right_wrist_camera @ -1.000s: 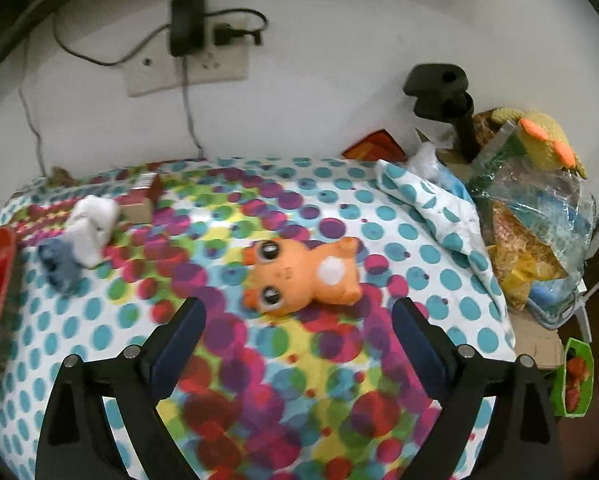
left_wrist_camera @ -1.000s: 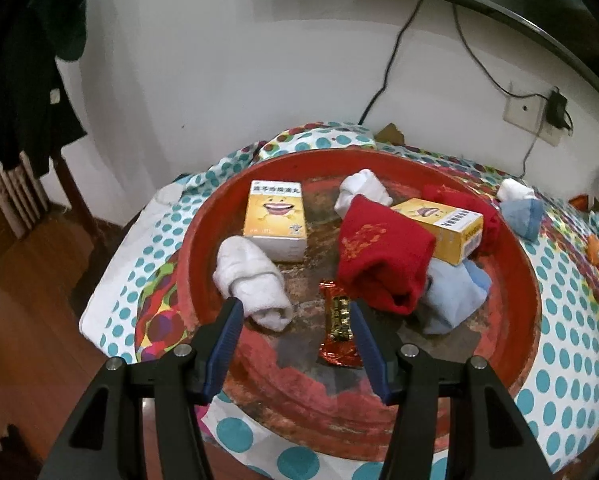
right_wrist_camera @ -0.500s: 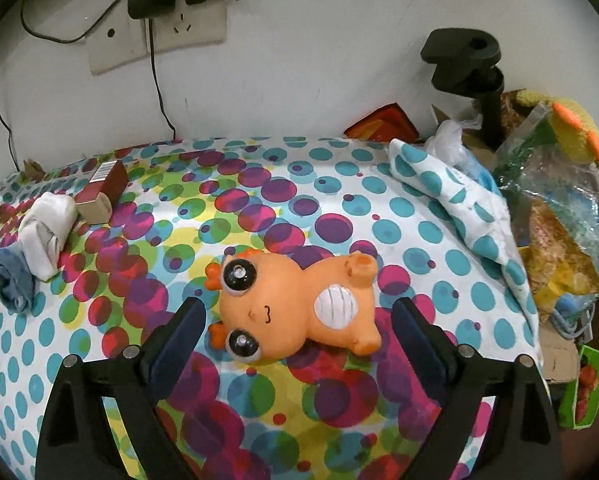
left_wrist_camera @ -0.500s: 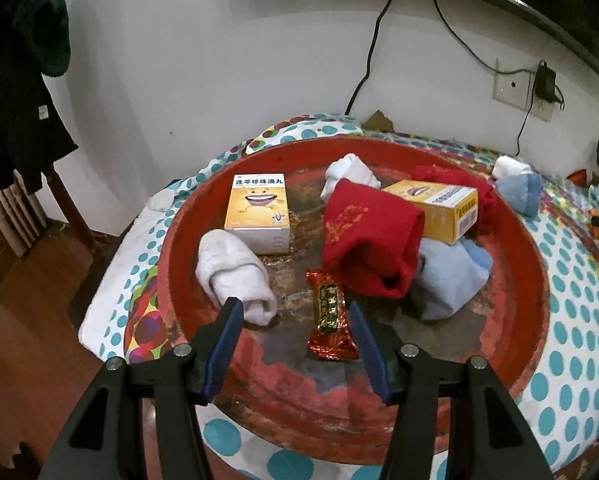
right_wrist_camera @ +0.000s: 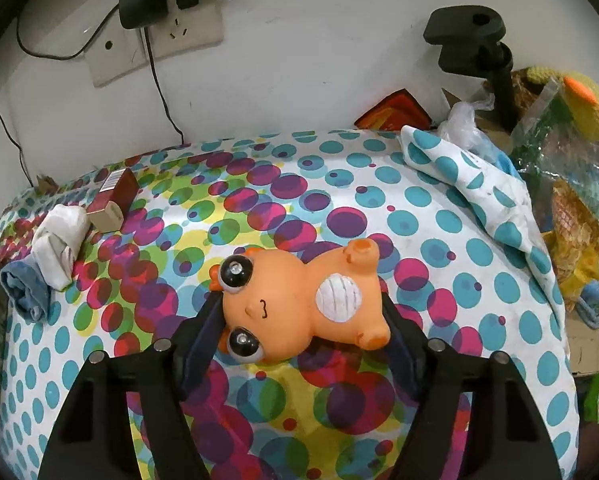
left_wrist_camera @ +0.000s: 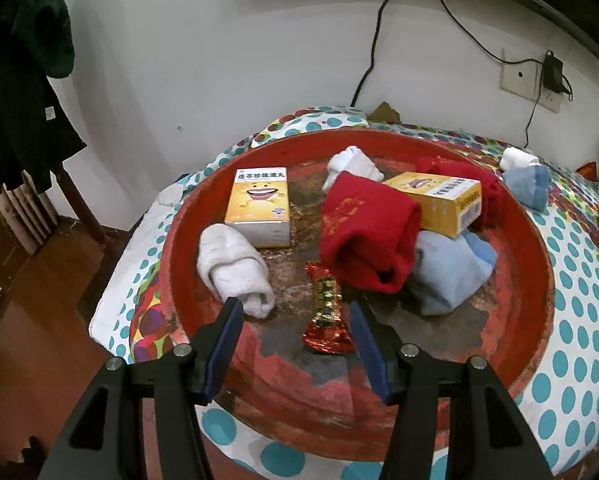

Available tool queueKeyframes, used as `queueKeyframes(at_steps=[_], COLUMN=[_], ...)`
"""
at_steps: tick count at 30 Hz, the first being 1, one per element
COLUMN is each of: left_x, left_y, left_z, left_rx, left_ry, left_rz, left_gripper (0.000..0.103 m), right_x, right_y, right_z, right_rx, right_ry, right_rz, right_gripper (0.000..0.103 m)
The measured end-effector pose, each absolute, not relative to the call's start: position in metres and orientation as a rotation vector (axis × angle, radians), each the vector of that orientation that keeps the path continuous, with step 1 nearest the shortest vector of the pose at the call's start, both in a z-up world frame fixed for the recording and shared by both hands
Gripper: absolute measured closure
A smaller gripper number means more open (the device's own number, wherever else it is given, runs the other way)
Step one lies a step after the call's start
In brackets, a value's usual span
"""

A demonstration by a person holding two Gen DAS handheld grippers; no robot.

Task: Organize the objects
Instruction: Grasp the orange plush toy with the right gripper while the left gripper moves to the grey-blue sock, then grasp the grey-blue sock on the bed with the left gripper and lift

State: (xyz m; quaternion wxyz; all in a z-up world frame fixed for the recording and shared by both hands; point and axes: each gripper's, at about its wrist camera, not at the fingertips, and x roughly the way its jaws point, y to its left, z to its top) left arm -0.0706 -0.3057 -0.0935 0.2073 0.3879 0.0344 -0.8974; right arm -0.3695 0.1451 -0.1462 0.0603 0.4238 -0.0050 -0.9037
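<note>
An orange big-eyed toy figure (right_wrist_camera: 299, 300) lies on its side on the dotted cloth (right_wrist_camera: 419, 216). My right gripper (right_wrist_camera: 301, 312) straddles it, and its jaws are closing, with a pad touching the head on one side and the body on the other. In the left wrist view my left gripper (left_wrist_camera: 295, 308) hovers open over the near part of a round red tray (left_wrist_camera: 531, 280), holding nothing. Between its fingers below lies a red-and-gold candy wrapper (left_wrist_camera: 325, 312). In the tray are a white sock roll (left_wrist_camera: 235, 272), a red sock (left_wrist_camera: 367, 236), a light blue sock (left_wrist_camera: 451, 276) and two yellow boxes (left_wrist_camera: 259, 204), (left_wrist_camera: 439, 200).
A white and blue sock bundle (right_wrist_camera: 47, 256) and a dark red box (right_wrist_camera: 113, 200) lie at the cloth's left. A folded dotted cloth (right_wrist_camera: 479, 192), a black clamp stand (right_wrist_camera: 471, 40) and plastic bags (right_wrist_camera: 575, 216) crowd the right. Cables hang from the wall socket (right_wrist_camera: 159, 40).
My right gripper came down and forward onto the orange toy and its fingers narrowed around it. The left gripper's view of the tray has shifted only slightly.
</note>
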Motion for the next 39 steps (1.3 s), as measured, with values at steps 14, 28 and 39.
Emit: queueKeyframes(at_steps=[14, 28, 39], left_x=[-0.076, -0.119, -0.178], left_y=[-0.256, -0.165, -0.1], left_z=[-0.08, -0.063, -0.071], left_rx=[1.12, 1.156, 1.234], left_ry=[0.032, -0.082, -0.144], left_rz=[-2.598, -2.796, -2.856], left_gripper=[0.046, 0.046, 0.046], right_x=[-0.358, -0.314, -0.312], right_y=[0.132, 0.105, 0.104], right_z=[-0.14, -0.141, -0.145], right_rx=[1.239, 1.199, 1.222], right_ry=[0.075, 0.101, 0.106], right_rz=[-2.736, -2.621, -2.599], right_gripper=[0.033, 0.033, 0.033])
